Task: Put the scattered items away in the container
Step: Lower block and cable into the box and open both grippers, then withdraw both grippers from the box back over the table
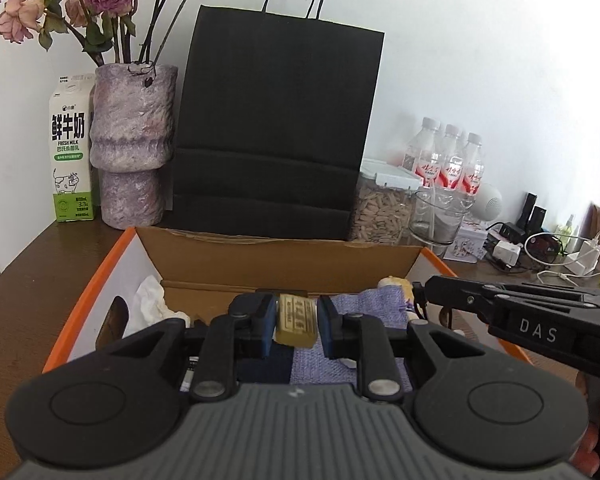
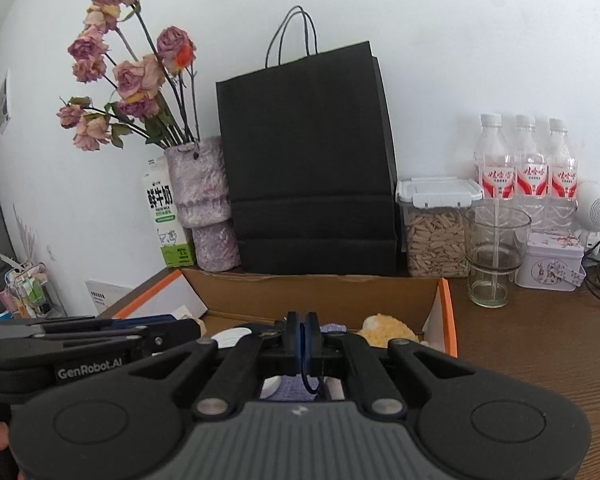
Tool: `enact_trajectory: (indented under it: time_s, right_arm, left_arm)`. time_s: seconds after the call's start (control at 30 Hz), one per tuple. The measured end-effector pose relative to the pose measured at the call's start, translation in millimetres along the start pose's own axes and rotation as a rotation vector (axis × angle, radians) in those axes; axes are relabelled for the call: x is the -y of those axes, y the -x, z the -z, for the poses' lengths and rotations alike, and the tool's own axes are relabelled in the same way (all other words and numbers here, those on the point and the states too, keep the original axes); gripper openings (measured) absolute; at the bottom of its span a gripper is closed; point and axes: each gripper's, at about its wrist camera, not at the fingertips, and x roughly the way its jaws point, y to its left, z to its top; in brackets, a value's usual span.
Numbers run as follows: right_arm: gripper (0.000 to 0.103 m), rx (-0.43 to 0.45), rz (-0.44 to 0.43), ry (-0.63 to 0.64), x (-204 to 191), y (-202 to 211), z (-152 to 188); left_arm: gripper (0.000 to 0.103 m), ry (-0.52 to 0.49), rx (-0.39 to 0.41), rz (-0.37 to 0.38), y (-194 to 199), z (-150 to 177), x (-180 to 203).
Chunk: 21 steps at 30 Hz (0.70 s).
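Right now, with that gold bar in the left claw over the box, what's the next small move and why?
Probably lower a little and open the left claw: the gold bar sits between its pads, already over the box, above the purple cloth, so letting go should land it inside.

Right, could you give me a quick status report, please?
Left gripper holding a small gold bar above the cardboard box. Right gripper shut on a thin dark cord. Nothing blocking the box.

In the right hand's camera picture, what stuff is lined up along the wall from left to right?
Milk carton → purple vase → black paper bag → jar of seeds → empty glass → white speaker.
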Motion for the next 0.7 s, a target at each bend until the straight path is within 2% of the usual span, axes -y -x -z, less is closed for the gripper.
enact_trajectory:
  time_s: [0.03,0.07,0.1,0.13,0.2,0.23,0.27,0.4,0.7]
  right_arm:
    - [0.002,-0.012,0.012,0.001,0.8,-3.2,3.1]
    - [0.006,-0.015,0.019,-0.003,1.8,-4.5,5.4]
    - [0.011,-0.015,0.028,-0.007,2.5,-4.4,7.0]
    - [0.013,-0.010,0.035,-0.001,2.4,-3.2,8.1]
    - [0.042,0.012,0.053,0.006,1.4,1.2,10.5]
    - [0.069,0.028,0.062,0.011,0.8,4.8,10.8]
    - [0.084,0.040,0.068,0.016,0.0,8.3,11.0]
    - [0.092,0.061,0.062,0.010,-1.7,21.9,13.4]
    - [0.092,0.088,0.104,0.060,-20.2,61.8,33.8]
  left_arm:
    - [0.034,-0.003,0.003,-0.012,-0.4,1.4,-1.2]
    - [0.058,-0.001,0.007,-0.027,0.1,2.6,-2.6]
    - [0.075,0.005,0.019,-0.042,1.8,3.2,-4.1]
    - [0.081,0.006,0.036,-0.053,5.2,3.8,-4.6]
    - [0.095,-0.012,0.074,-0.062,14.0,3.2,-2.8]
    - [0.101,-0.021,0.092,-0.068,18.0,2.9,-1.8]
    - [0.103,-0.024,0.114,-0.076,22.5,3.8,-1.3]
    - [0.103,-0.021,0.155,-0.078,36.9,6.1,-2.2]
    - [0.103,-0.011,0.170,-0.091,66.1,24.4,-10.7]
